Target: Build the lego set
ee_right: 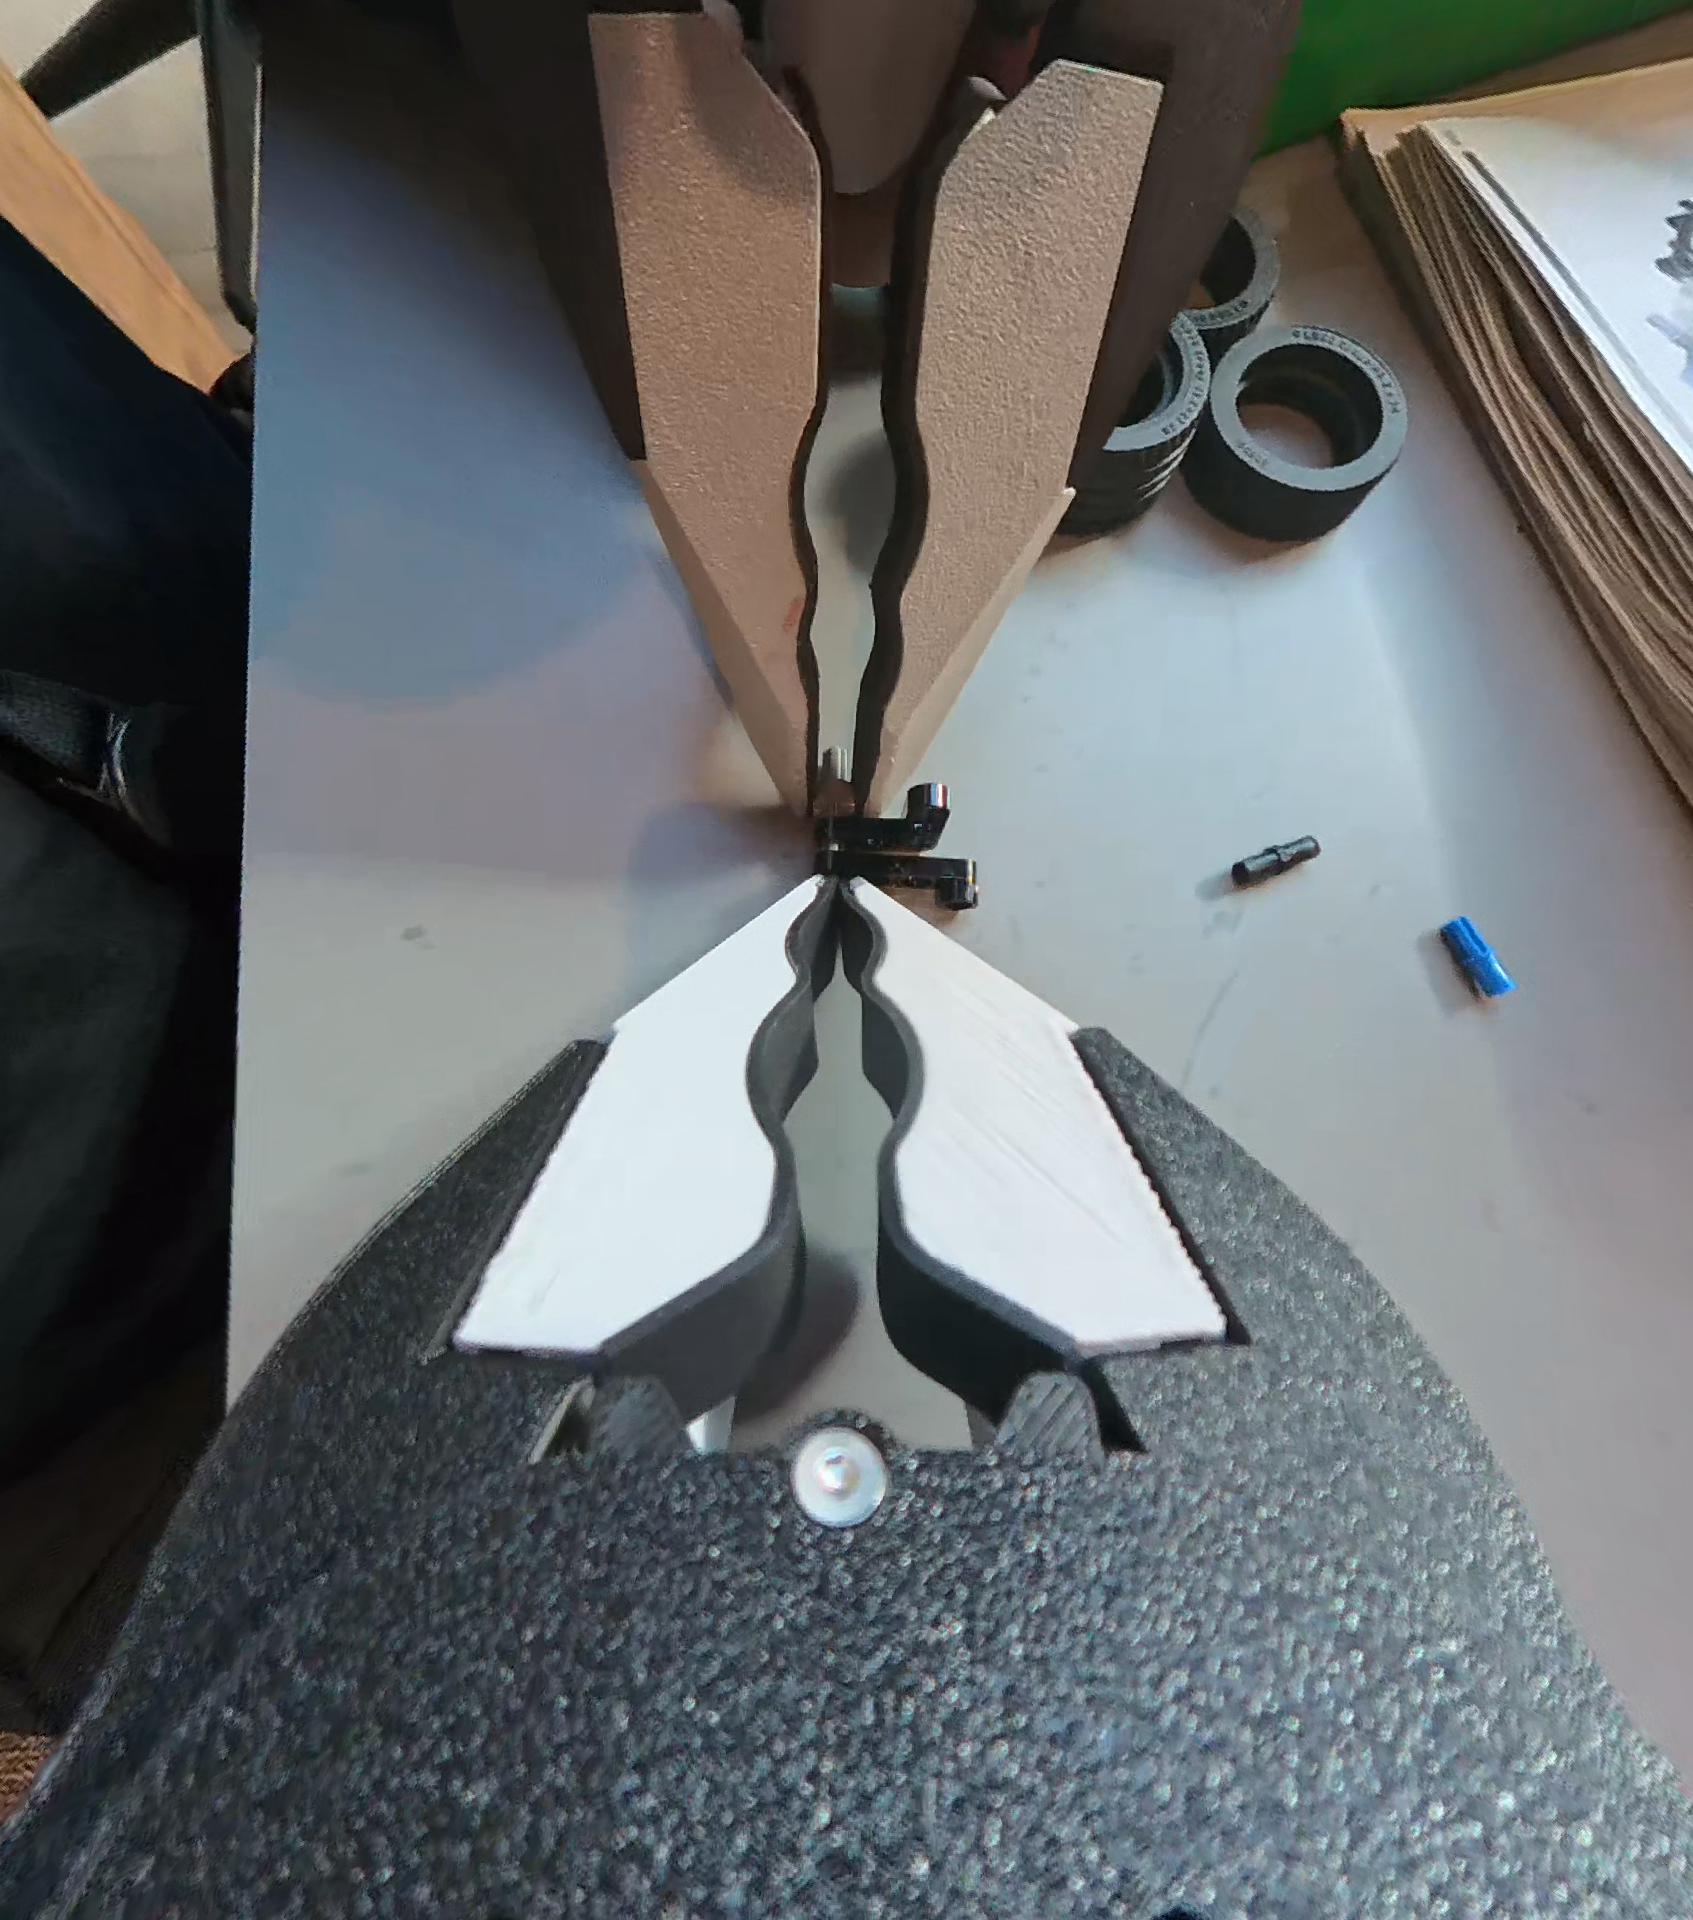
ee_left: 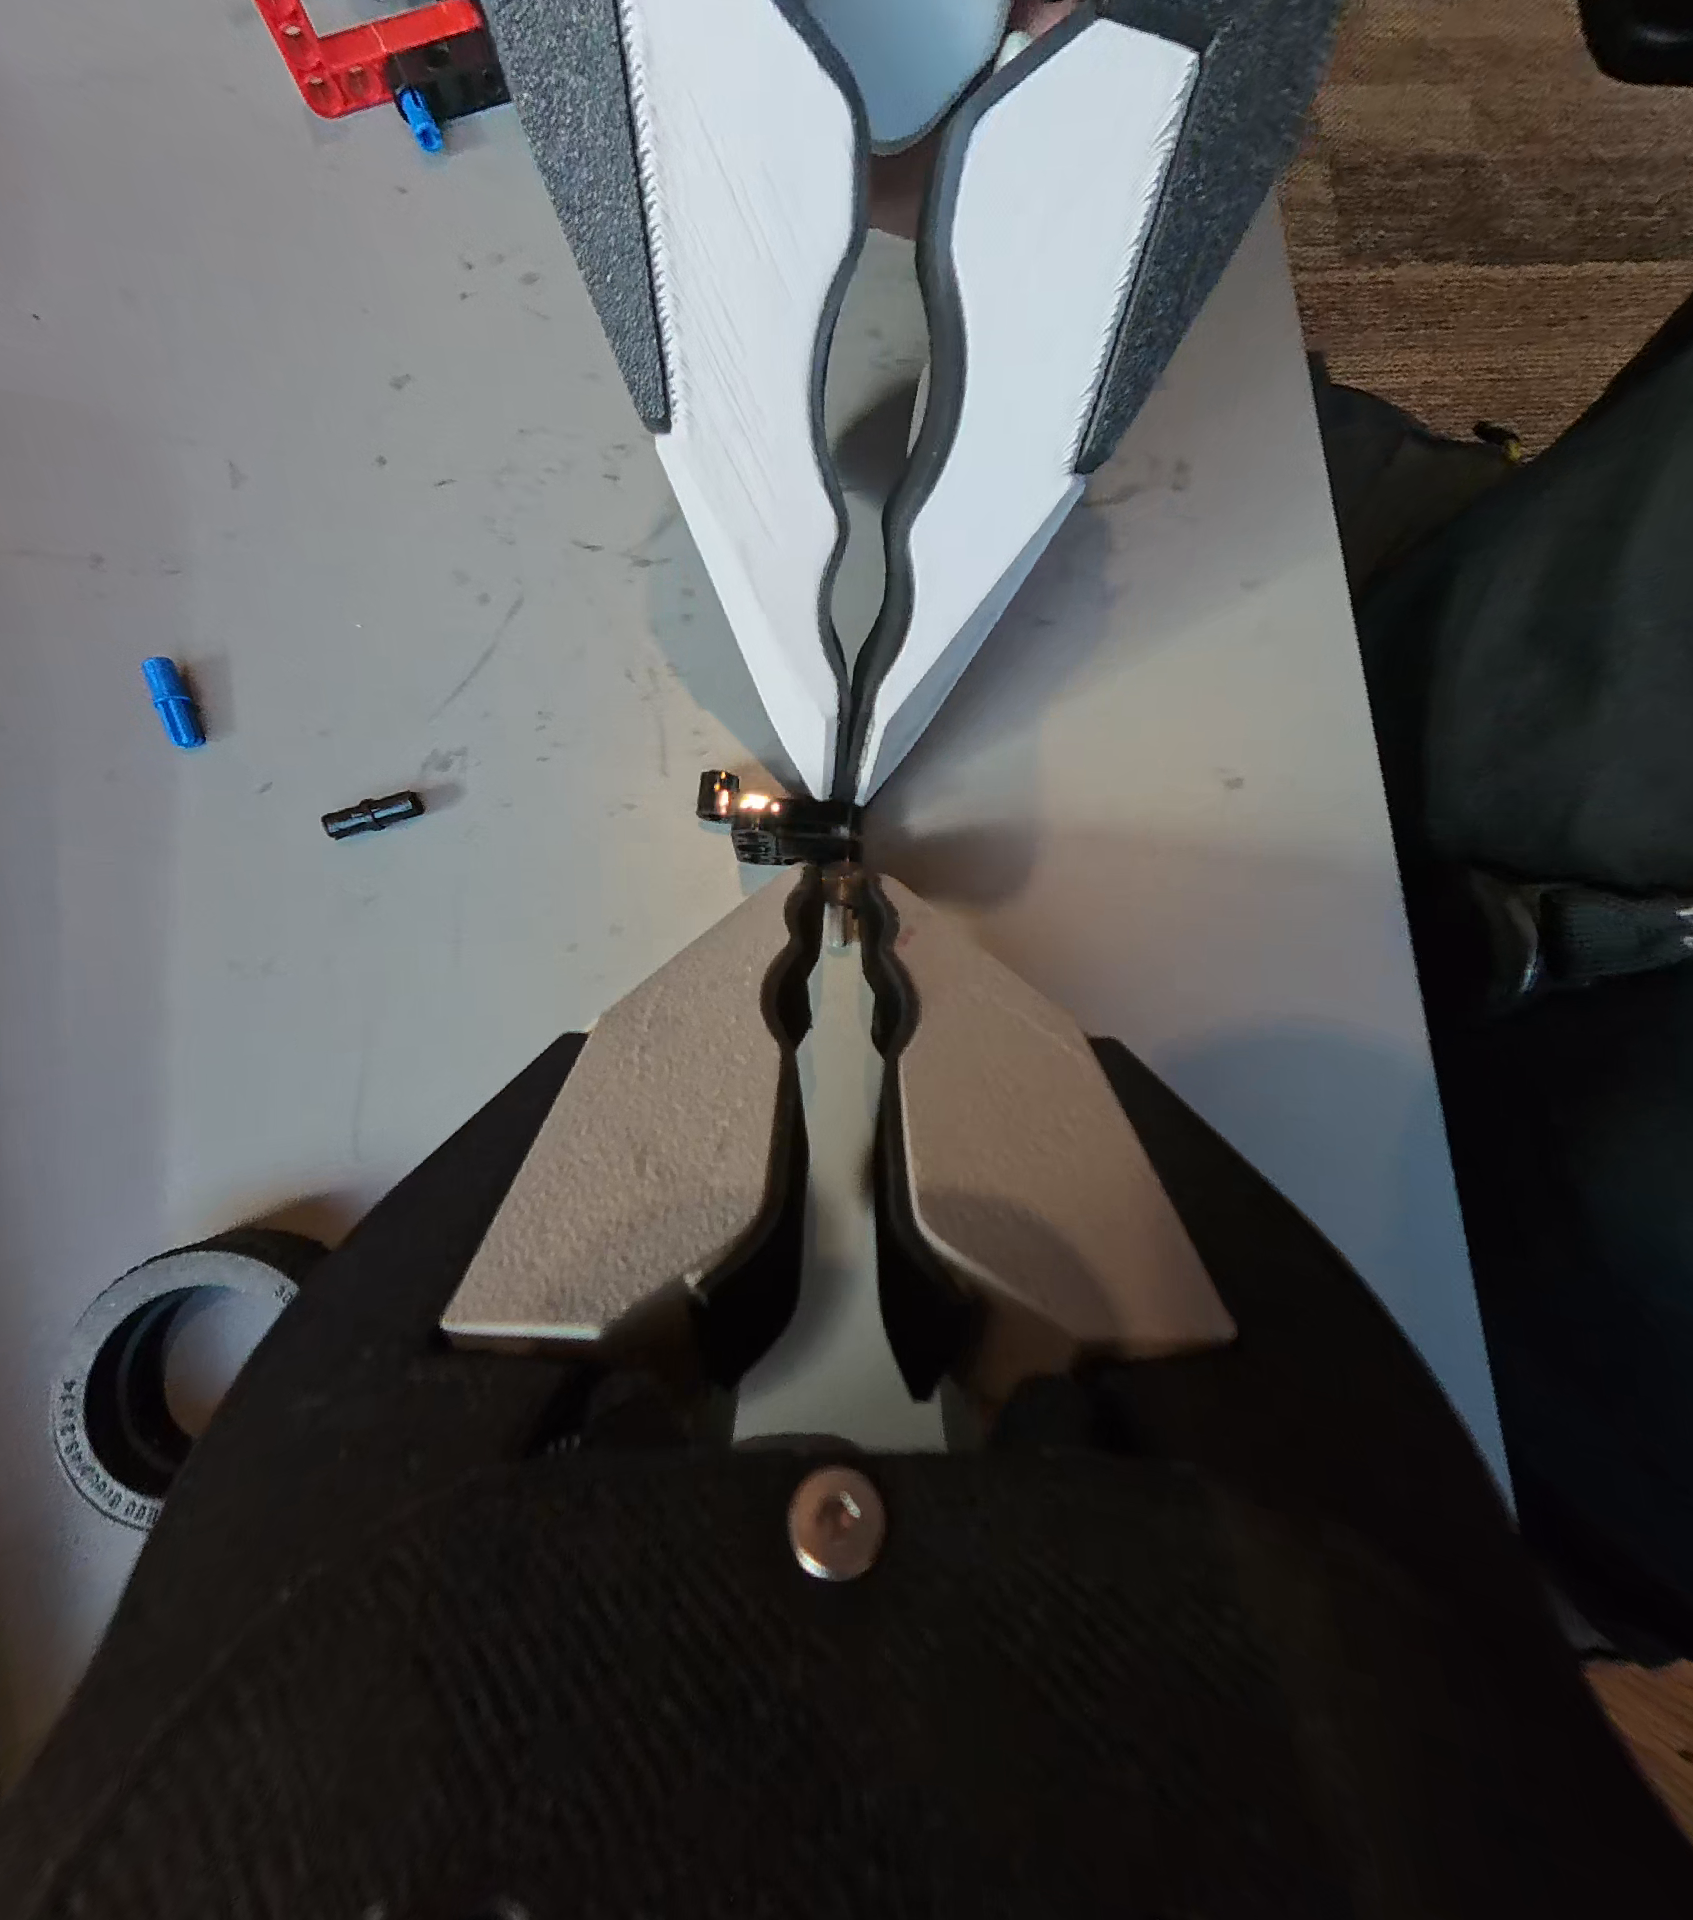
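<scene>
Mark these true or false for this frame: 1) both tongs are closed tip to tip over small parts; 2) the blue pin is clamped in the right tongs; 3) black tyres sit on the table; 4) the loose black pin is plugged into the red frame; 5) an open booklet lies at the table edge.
1) True. The left tongs pinch a small grey pin and the right tongs pinch the black connector piece, meeting tip to tip.
2) False. The blue pin lies loose on the table.
3) True. The black tyres rest beyond the left tongs.
4) False. The black pin lies alone on the table, apart from the red frame.
5) True. The booklet lies open at the table's edge.
</scene>
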Available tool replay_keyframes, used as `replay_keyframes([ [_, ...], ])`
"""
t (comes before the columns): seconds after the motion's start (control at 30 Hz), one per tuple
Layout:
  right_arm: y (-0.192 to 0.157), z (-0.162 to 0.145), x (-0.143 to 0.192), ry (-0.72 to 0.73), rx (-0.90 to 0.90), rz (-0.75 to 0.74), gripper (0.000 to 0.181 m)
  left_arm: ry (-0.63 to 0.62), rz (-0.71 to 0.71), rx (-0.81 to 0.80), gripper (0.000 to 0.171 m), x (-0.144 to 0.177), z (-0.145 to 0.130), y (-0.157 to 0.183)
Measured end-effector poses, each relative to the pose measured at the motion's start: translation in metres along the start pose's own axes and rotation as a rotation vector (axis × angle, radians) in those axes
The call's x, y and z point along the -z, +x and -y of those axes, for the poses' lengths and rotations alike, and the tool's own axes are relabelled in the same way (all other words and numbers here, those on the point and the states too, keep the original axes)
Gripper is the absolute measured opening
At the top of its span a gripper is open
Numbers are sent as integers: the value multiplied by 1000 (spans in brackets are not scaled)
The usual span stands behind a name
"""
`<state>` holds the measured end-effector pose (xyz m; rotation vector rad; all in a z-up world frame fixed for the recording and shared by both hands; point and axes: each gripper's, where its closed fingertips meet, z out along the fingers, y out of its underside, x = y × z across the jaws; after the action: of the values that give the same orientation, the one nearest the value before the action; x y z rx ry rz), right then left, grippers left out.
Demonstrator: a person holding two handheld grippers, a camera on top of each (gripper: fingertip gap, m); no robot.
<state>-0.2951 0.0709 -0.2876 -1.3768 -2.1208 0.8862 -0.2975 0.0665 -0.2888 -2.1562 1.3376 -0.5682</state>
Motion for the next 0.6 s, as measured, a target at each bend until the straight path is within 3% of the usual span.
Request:
replay_keyframes([
  [0.17, -1, 2, -2, -12, 106, -4, 0, 0, -2, 12, 4, 0, 1, 0],
  [0.27, -1, 2, -1, -1, 31, 26, 0, 3, 3, 19, 4, 0, 1, 0],
  [0.43, 4, -1, 2, 1, 10, -45, 4, 7, 13, 13, 5, -2, 2, -1],
  [0.6, 3, 5, 16, 91, -82, -61, 11, -7, 15, -3, 5, -1, 1, 2],
])
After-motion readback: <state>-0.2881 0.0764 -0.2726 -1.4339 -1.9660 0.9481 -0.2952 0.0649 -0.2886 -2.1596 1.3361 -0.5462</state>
